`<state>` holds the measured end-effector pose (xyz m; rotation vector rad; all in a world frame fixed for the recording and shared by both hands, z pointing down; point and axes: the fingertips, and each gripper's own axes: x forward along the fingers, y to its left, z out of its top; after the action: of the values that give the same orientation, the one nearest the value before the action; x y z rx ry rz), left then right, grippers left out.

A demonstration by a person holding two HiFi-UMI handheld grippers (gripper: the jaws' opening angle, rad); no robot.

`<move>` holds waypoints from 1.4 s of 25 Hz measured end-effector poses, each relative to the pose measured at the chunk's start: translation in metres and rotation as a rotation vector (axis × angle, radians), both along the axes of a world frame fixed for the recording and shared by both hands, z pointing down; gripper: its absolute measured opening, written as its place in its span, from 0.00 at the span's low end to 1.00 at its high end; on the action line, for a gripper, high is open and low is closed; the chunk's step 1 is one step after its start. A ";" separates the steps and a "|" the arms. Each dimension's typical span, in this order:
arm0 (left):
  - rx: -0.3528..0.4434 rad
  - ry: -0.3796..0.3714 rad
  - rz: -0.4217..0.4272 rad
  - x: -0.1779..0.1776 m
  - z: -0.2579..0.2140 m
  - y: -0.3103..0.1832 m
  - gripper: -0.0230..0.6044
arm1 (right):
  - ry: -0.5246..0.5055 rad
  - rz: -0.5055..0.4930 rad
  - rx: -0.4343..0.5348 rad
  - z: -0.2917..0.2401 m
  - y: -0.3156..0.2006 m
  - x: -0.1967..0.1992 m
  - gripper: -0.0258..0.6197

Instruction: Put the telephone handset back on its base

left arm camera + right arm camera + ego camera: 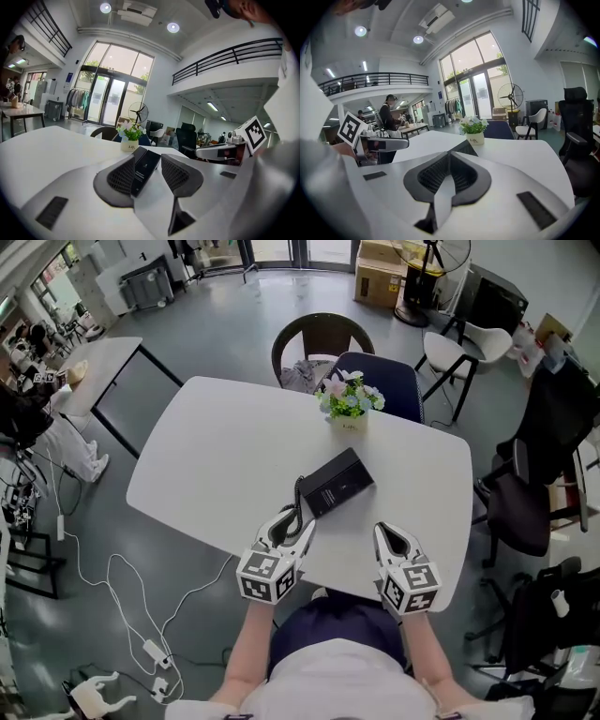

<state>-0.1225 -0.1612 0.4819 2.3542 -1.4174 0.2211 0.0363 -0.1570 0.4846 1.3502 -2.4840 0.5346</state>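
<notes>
A black telephone (339, 482) lies slantwise in the middle of the white table (216, 456), with a coiled cord (299, 493) at its near left end. I cannot tell the handset apart from the base. My left gripper (292, 524) sits just short of that end, by the cord. Its jaws are open and the telephone (145, 165) shows in the gap between them, untouched by the pads (123, 176). My right gripper (389, 538) hovers near the table's front edge, to the right of the telephone. Its jaws (449, 157) are shut on nothing.
A small pot of flowers (349, 413) stands at the table's far side, just behind the telephone. Two chairs (319, 343) are tucked in behind the table, and a black office chair (525, 493) stands to the right. Cables (122, 577) trail over the floor at the left.
</notes>
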 end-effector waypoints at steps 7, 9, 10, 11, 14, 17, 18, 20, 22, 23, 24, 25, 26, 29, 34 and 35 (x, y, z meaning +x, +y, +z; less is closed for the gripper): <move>0.137 -0.063 -0.034 -0.004 -0.037 0.001 0.20 | -0.039 0.023 0.074 -0.034 -0.002 0.007 0.10; 0.150 -0.067 -0.031 -0.005 -0.044 0.002 0.14 | -0.042 0.037 0.092 -0.041 -0.004 0.013 0.10; 0.150 -0.069 -0.025 -0.004 -0.045 0.001 0.11 | -0.044 0.042 0.099 -0.044 -0.006 0.015 0.10; 0.145 -0.070 -0.017 -0.003 -0.046 0.001 0.10 | -0.046 0.047 0.106 -0.046 -0.007 0.018 0.10; 0.131 -0.065 -0.003 0.001 -0.045 0.001 0.07 | -0.040 0.053 0.121 -0.050 -0.010 0.022 0.10; 0.129 -0.070 -0.002 0.003 -0.044 0.000 0.06 | -0.011 0.060 0.134 -0.050 -0.012 0.025 0.10; 0.127 -0.073 -0.002 0.004 -0.043 -0.001 0.06 | -0.002 0.064 0.135 -0.049 -0.013 0.026 0.10; 0.121 -0.076 -0.005 0.005 -0.040 -0.002 0.06 | 0.010 0.075 0.131 -0.045 -0.014 0.029 0.10; 0.117 -0.080 -0.010 0.005 -0.037 -0.004 0.06 | 0.015 0.083 0.125 -0.042 -0.015 0.031 0.09; 0.118 -0.082 -0.012 0.005 -0.037 -0.005 0.06 | 0.016 0.085 0.124 -0.041 -0.016 0.032 0.09; 0.119 -0.083 -0.013 0.005 -0.037 -0.005 0.06 | 0.017 0.086 0.123 -0.041 -0.016 0.032 0.09; 0.120 -0.084 -0.014 0.005 -0.037 -0.006 0.06 | 0.018 0.087 0.122 -0.040 -0.017 0.033 0.09; 0.120 -0.085 -0.014 0.005 -0.037 -0.007 0.06 | 0.018 0.088 0.122 -0.040 -0.018 0.033 0.09; 0.119 -0.097 -0.012 0.004 -0.037 -0.007 0.06 | 0.019 0.093 0.121 -0.039 -0.018 0.034 0.09; 0.112 -0.107 -0.011 0.006 -0.033 -0.006 0.06 | 0.022 0.102 0.113 -0.036 -0.016 0.037 0.09; 0.109 -0.110 -0.010 0.006 -0.032 -0.006 0.06 | 0.022 0.104 0.110 -0.035 -0.015 0.038 0.09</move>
<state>-0.1162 -0.1669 0.4502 2.4555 -1.5284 0.2813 0.0747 -0.1725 0.4495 1.5245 -2.4686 0.4075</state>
